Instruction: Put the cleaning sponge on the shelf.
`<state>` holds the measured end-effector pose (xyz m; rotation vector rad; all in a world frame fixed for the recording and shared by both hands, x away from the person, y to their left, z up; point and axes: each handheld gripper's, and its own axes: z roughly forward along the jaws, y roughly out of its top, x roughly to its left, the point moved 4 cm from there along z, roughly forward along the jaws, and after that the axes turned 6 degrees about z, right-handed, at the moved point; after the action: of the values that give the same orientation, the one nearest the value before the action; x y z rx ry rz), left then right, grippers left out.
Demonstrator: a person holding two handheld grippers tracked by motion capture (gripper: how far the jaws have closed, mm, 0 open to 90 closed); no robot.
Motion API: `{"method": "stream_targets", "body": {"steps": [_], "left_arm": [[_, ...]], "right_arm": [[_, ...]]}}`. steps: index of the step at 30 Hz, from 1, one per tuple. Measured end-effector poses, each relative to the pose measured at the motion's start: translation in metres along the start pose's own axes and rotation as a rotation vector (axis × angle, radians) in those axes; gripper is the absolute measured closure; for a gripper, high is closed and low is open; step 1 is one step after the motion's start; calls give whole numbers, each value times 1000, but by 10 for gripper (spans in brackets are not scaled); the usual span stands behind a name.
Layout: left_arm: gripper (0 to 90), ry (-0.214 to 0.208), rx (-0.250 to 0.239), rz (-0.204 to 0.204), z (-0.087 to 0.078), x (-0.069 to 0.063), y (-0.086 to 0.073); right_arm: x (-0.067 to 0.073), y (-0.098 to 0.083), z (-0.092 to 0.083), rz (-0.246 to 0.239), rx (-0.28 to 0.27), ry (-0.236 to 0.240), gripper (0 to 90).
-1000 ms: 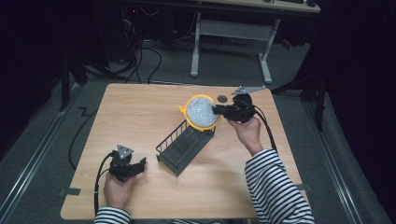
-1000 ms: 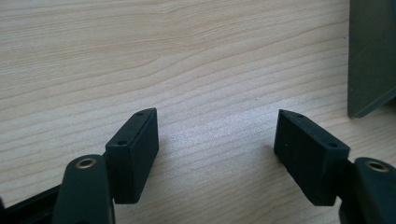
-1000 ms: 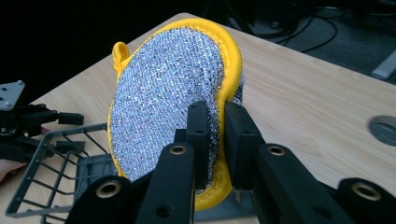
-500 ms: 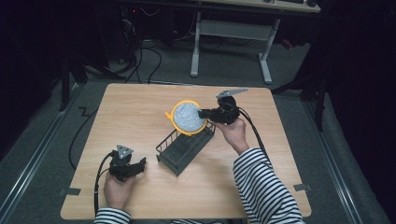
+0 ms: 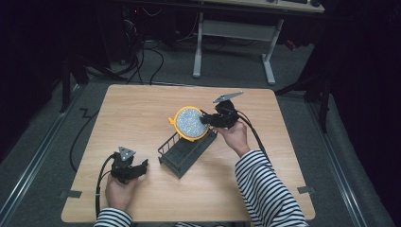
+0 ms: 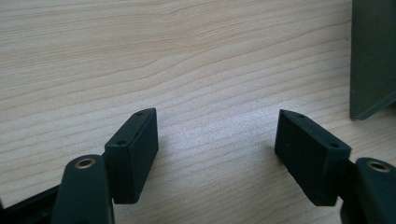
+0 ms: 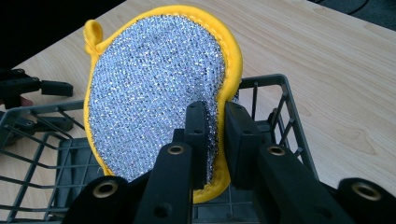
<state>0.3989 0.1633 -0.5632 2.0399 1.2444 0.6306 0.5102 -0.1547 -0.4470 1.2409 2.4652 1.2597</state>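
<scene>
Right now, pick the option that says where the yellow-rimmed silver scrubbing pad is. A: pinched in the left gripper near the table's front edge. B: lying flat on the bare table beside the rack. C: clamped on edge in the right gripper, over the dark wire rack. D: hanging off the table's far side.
C: the right gripper has its jaws closed on the scrubbing pad, held upright above the wire rack.
</scene>
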Motion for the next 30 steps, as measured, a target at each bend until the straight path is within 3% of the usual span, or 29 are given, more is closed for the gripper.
{"method": "stream_targets", "body": {"steps": [8,15,20,28,30], "left_arm": [[305,-1,0,0,0,0,0],[292,-4,3,2,0,0,-1],[274,-1,2,-18,-1,3,-1],[272,0,3,-14,0,2,-1],[272,-1,3,-14,0,2,-1]], "right_arm": [[-2,-6,6,-22,48,-51,811],[-2,-10,11,-9,83,-57,812],[-3,-13,16,-37,125,-70,812],[-3,-17,15,-48,179,-90,801],[-4,-16,13,-41,173,-88,685]]}}
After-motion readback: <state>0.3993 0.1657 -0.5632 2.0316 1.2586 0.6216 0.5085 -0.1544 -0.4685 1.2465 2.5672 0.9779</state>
